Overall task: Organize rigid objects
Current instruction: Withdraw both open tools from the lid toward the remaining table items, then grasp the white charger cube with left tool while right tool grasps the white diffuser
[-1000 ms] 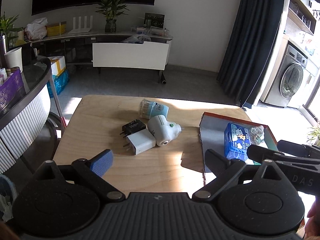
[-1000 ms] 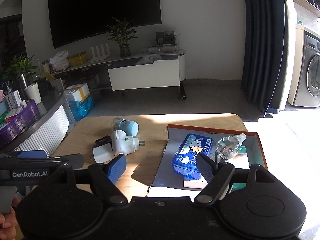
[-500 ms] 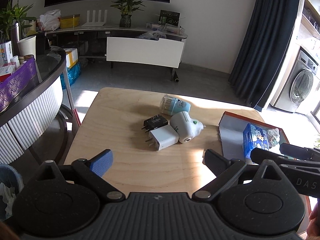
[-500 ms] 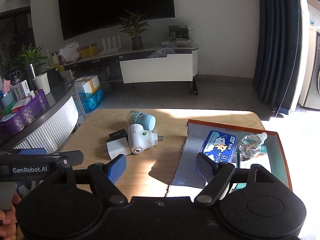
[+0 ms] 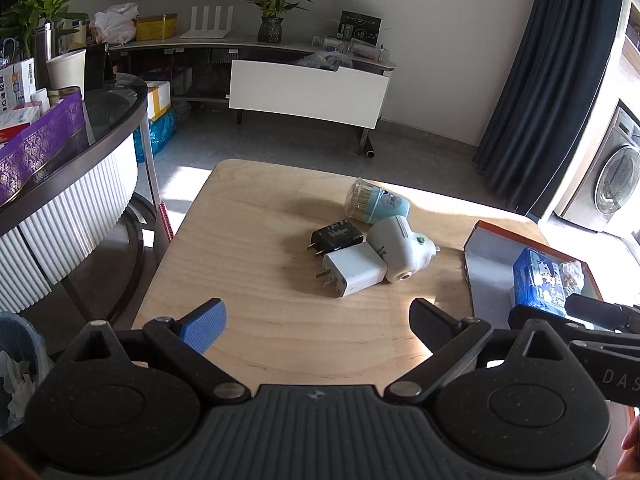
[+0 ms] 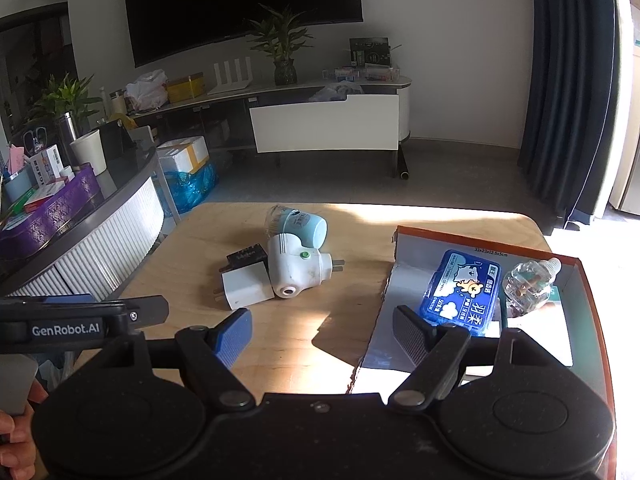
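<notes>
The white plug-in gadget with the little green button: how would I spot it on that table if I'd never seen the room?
Find the wooden table, then the small cluster left of the orange-edged box. The white plug-in gadget is the biggest piece there, lying on its side beside a white charger, rounded, with a green button on top.

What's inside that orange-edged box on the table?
In the box lie a blue packet with a cartoon print and a small clear bottle. Its near part is hidden behind the right tool.
</notes>
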`<state>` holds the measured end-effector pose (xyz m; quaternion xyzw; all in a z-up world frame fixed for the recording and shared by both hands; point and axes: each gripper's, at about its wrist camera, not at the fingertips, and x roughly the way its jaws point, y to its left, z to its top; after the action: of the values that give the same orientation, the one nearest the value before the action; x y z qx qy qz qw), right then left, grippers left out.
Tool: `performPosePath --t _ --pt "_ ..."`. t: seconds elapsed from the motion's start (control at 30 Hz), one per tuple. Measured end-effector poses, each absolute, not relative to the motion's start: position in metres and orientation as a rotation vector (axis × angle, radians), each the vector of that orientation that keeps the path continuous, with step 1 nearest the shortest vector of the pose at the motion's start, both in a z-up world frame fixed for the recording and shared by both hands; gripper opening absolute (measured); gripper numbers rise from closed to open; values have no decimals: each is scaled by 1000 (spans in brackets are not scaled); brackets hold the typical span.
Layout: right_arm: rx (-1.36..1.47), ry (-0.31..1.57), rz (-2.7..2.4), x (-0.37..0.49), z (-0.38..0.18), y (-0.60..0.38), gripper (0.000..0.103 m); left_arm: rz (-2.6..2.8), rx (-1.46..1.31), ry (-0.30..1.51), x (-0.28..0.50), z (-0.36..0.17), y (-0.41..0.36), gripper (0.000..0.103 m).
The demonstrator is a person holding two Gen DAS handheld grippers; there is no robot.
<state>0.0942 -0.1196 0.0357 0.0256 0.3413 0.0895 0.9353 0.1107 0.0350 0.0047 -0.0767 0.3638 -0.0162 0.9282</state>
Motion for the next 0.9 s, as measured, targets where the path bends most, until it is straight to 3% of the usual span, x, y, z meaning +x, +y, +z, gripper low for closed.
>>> performPosePath --t 0.9 --pt "96 702 183 112 20 -148 91 90 -235 823 204 -50 12 102"
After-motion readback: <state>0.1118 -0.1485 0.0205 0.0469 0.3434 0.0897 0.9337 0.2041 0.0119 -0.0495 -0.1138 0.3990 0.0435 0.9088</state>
